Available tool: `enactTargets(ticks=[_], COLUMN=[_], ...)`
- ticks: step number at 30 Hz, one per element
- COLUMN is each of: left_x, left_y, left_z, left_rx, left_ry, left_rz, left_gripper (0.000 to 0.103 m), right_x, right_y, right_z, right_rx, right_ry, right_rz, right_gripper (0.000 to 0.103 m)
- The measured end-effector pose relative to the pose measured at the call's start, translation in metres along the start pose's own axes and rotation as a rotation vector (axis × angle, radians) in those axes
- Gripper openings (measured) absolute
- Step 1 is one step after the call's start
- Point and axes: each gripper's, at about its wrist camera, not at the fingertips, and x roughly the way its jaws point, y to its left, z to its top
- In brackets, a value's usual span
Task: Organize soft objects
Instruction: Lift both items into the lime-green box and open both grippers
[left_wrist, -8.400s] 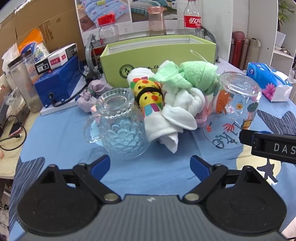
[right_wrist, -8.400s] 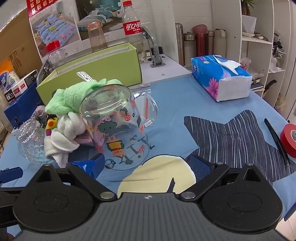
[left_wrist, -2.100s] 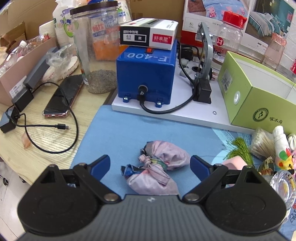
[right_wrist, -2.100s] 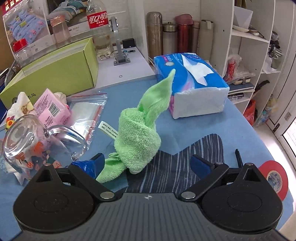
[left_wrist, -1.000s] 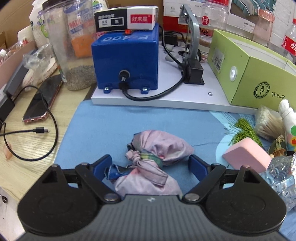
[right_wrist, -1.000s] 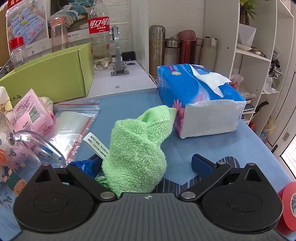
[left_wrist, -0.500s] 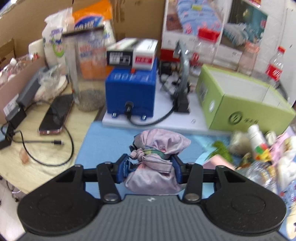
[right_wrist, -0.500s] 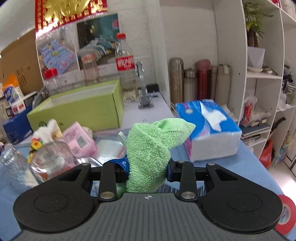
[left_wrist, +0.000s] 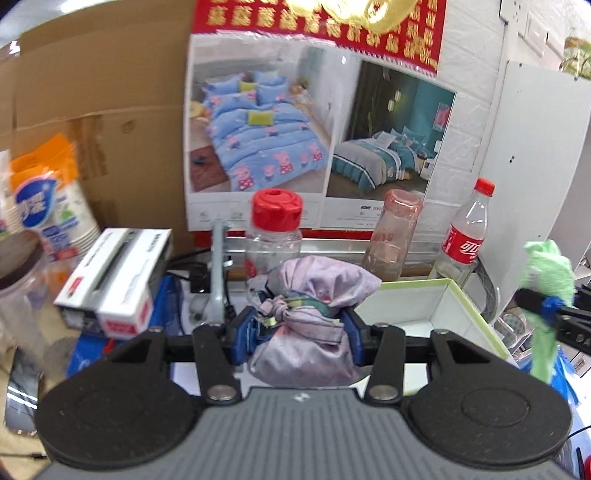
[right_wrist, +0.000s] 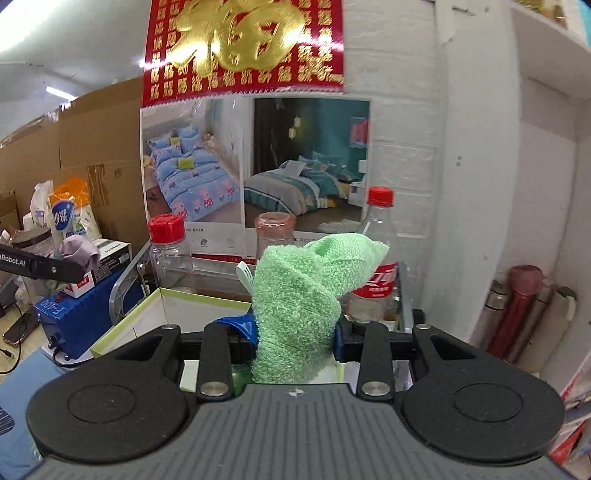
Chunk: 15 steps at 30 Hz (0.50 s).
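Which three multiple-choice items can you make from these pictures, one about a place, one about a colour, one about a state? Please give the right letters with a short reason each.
1. Where is the green box relative to the two held cloths?
A. Just beyond and below them
B. Behind the cameras
C. On the wall shelf

2. What colour is the towel in the right gripper?
A. Pink
B. Light green
C. White

3. What is the state of the left gripper?
A. Open and empty
B. Shut on the cloth bundle
C. Out of view

Answers:
1 A: in both wrist views the open box lies just past the fingers, lower than the cloths.
2 B: the right wrist view shows a light green terry towel between the fingers.
3 B: the left wrist view shows both blue fingers pressed against the sides of the lilac knotted bundle.
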Motion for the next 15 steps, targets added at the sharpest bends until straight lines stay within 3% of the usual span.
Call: enactTargets(ticks=[6,9,10,15], left_x=[0.063,0.081,0.083,0.076], left_y=[-0.004,-0.005,-0.006,-0.008], left_z=[0.001,-0.004,-0.006,-0.01], left_rx=[0.022,0.046,0.056,0.073], left_ry=[0.072,0.099,0.103,0.092], left_rz=[0.024,0.054,0.061,0.069], left_gripper=[0.051,0.075,0.075,0.075], right_x=[0.066,0.094,0.102,0.098], right_y=[0.01,0.012,0.012,0.01], right_z=[-0.003,-0.013,-0.016,-0.013], right_rx=[-0.033,-0.011,-0.001,0.044], right_ry=[0.091,0.187,0.225,0.17], right_rz=[0.05,0.065,0.056,0.051], right_gripper=[0.025,0.028,0.03,0.04])
